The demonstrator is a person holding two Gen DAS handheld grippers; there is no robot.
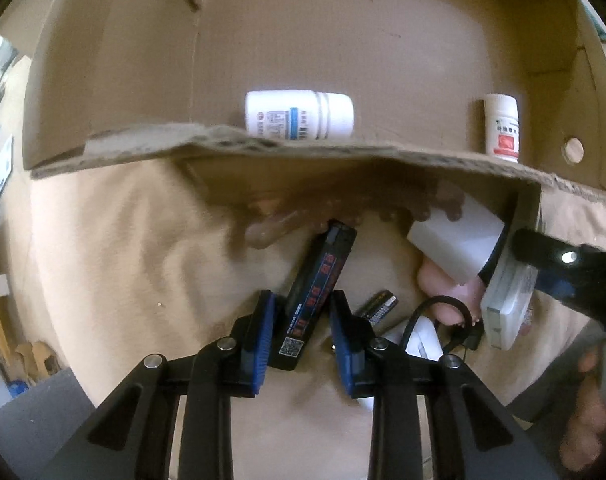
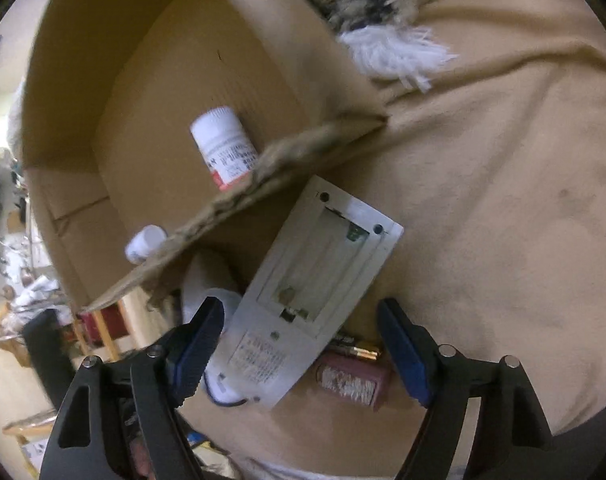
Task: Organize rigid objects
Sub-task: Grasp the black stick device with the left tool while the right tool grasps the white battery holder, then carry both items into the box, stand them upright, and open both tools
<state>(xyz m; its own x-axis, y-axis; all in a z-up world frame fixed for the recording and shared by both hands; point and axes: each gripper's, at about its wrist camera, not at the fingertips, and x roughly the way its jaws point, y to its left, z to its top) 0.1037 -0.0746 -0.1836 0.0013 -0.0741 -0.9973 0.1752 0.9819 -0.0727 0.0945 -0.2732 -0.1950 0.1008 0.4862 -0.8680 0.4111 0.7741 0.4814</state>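
left tool (image 1: 299,334) sits narrow around a slim black box w/ red lettering (image 1: 317,292), blue pads right against its long sides near the lower end; whether they truly pinch it can't be told from the left wrist view. the box lies at centre frame on a tan blanket (image 1: 115,248), its top end pointing toward the cardboard box (image 1: 343,40). it looks stiff, light and smooth-faced, so prob. slippery; the narrow long sides, about mid-length, look like the best hold to stop it swinging.

right tool (image 2: 301,334) stands wide, nothing gripped, w/ a white remote (image 2: 323,280) between its pads at lower centre of the right wrist view. the remote lies back-up, battery bay open and empty: hard plastic, light, thin-walled round the bay, so a hold across the solid lower body seems safer than across the bay.

the cardboard box fills the upper half of both views, torn front edge toward the cameras. inside: a white pill bottle w/ blue label (image 1: 299,116) on its side at centre, and a white pill bottle w/ red label (image 1: 502,128) upright at right. loose batteries (image 2: 355,350) and a pinkish block (image 2: 351,384) lie beside the remote, outside the box.
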